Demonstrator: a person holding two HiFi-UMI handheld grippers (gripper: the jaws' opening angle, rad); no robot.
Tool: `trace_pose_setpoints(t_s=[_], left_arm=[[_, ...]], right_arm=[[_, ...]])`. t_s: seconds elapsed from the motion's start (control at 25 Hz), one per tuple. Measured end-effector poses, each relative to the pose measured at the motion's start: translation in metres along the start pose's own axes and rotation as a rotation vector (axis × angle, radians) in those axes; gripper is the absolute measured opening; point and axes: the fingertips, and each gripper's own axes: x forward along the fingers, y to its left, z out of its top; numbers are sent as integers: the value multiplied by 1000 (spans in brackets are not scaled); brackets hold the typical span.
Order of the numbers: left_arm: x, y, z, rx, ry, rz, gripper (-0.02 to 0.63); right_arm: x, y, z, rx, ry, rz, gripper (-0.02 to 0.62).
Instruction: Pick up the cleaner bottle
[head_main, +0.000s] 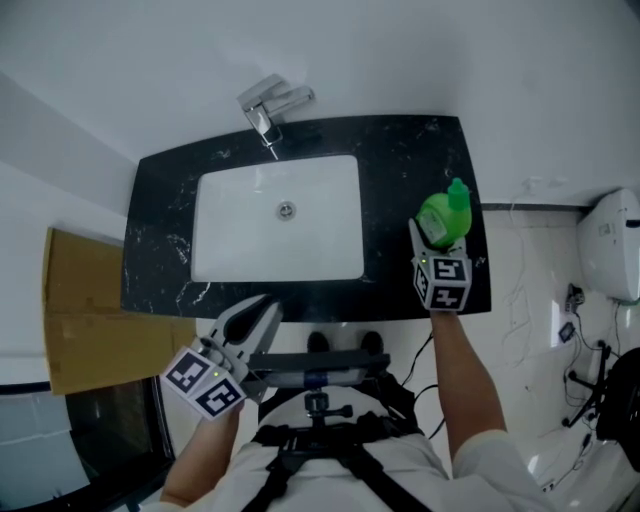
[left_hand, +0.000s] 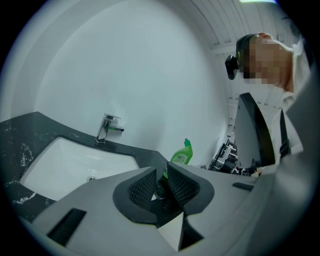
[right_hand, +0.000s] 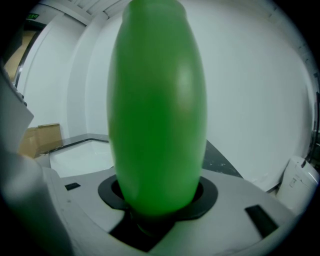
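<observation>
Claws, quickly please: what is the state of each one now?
The left claw is slightly open, with nothing between its jaws.
The right claw is closed on the green cleaner bottle.

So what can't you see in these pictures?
- Bottle bottom: right gripper view, hidden inside the right gripper's pads, so whether it touches the counter is unclear.
- Bottle label: left gripper view, too small to read.
- Person's face: left gripper view, blurred over.
</observation>
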Motion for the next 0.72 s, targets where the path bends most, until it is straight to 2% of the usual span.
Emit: trace_pose_setpoints(t_s=[0.52, 0.72], left_arm=[[-19, 45, 14, 25, 63, -141, 74], [-20, 52, 13, 25, 78, -171, 74]], right_arm=[[3, -9, -2, 52, -1, -130, 199], [1, -10, -3, 67, -1, -157, 196]])
